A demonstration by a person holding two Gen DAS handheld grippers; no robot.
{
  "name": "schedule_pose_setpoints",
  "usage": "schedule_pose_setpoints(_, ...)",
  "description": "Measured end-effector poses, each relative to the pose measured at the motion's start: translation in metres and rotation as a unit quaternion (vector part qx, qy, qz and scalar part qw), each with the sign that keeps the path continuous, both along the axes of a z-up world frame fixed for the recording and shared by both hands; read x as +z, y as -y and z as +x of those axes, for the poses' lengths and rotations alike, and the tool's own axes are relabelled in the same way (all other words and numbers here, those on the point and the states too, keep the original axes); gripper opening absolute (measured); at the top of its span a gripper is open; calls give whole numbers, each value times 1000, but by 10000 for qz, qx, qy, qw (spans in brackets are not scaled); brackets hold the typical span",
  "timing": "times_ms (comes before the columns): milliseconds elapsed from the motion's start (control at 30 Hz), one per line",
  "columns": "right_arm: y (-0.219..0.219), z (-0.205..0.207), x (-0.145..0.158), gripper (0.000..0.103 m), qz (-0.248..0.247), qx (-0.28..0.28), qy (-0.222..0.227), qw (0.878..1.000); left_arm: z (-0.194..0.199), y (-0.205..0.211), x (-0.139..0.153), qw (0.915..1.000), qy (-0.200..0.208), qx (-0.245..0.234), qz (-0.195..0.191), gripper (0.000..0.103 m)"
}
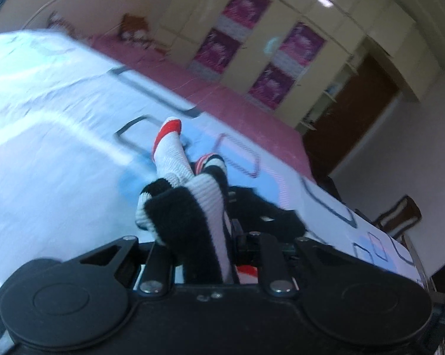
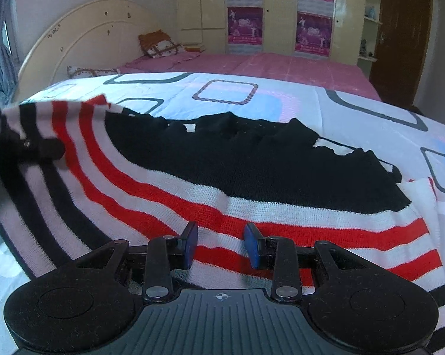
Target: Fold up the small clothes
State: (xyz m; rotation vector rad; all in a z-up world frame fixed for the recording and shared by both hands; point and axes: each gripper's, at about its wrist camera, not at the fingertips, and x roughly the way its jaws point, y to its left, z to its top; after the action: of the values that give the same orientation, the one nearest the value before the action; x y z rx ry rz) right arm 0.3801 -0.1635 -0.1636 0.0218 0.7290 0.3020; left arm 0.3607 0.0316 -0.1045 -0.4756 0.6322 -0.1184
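A small knit sweater [image 2: 237,162], black with red, white and black stripes, lies on the bed sheet [image 2: 252,88]. My right gripper [image 2: 221,244] is open, its blue-padded fingers [image 2: 253,245] resting over the striped hem with nothing between them. My left gripper [image 1: 216,224] is shut on a bunched fold of the sweater [image 1: 189,207] and holds it lifted; its fingers are hidden by the cloth. A white sleeve with a red cuff [image 1: 169,139] trails onto the sheet. The left gripper also shows at the left edge of the right wrist view [image 2: 24,148], holding the raised corner.
The sheet is white with blue and grey rounded squares over a pink bedcover [image 2: 281,65]. A cream headboard [image 2: 98,29] and pillows [image 2: 160,44] stand at the far end. Wardrobes with purple posters [image 2: 246,23] and a brown door [image 2: 402,35] stand behind the bed.
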Motion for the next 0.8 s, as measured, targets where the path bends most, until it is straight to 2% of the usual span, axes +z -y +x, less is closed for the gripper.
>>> schedule_pose_setpoints(200, 43, -13, 19, 34, 237, -237, 241, 9991, 0, 69, 30, 9948, 465, -821, 372, 18)
schedule_pose_setpoints(300, 85, -21, 22, 34, 360, -585, 221, 9974, -2, 109, 28, 9882, 601, -1301, 545, 18)
schedule_pose_setpoints(433, 140, -36, 19, 34, 511, -1136, 99, 9922, -13, 170, 8, 9737, 645, -2035, 796, 18)
schedule_pose_setpoints(567, 185, -52, 19, 34, 551, -1594, 52, 9857, -32, 221, -28, 9501, 528, -2685, 1498, 19)
schedule_pose_setpoints(633, 199, -57, 26, 34, 725, -1674, 101, 9832, -42, 234, -44, 9366, 434, -2890, 1931, 26)
schedule_pose_setpoints(667, 205, -59, 29, 34, 862, -1676, 117, 9820, -47, 233, -47, 9326, 432, -2953, 2030, 29)
schedule_pose_setpoints(767, 209, -59, 40, 35, 1268, -1540, 151, 9798, -65, 227, -44, 9212, 584, -3216, 2114, 49)
schedule_pose_setpoints(800, 207, -57, 42, 42, 1409, -1456, 123, 9792, -69, 224, -43, 9182, 586, -3287, 2132, 57)
